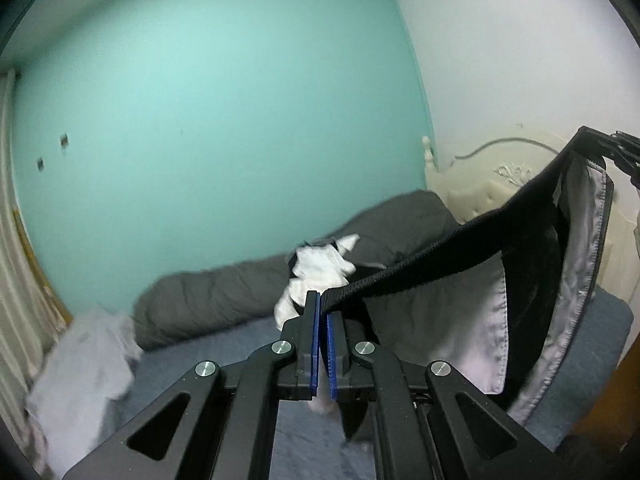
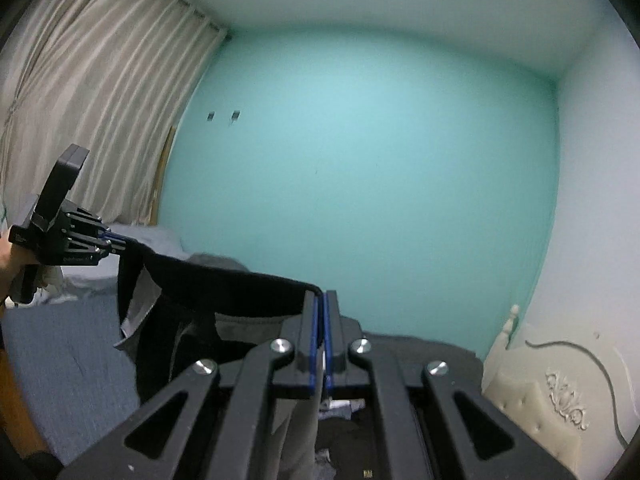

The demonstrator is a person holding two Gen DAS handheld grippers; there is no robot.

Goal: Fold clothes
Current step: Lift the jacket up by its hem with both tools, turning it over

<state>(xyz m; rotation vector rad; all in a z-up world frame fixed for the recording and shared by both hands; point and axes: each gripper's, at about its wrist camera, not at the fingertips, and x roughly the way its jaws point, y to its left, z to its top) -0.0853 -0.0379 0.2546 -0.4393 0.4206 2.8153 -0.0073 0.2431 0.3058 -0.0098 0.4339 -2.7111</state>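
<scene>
A black pair of trousers with grey pocket linings (image 1: 532, 280) hangs in the air above the bed, stretched by its waistband (image 1: 432, 260) between both grippers. My left gripper (image 1: 322, 300) is shut on one end of the waistband. My right gripper (image 2: 322, 300) is shut on the other end; it also shows at the upper right of the left wrist view (image 1: 600, 144). In the right wrist view the left gripper (image 2: 120, 244) holds the waistband (image 2: 224, 284) at the left, and the trousers (image 2: 160, 344) droop below it.
The bed has a blue sheet (image 1: 224, 356) with a rolled grey duvet (image 1: 224, 292) along the teal wall. White clothes (image 1: 320, 268) lie on the duvet and a pale garment (image 1: 84, 364) lies at the left. A cream headboard (image 2: 560, 392) stands at the right, curtains (image 2: 92, 92) at the left.
</scene>
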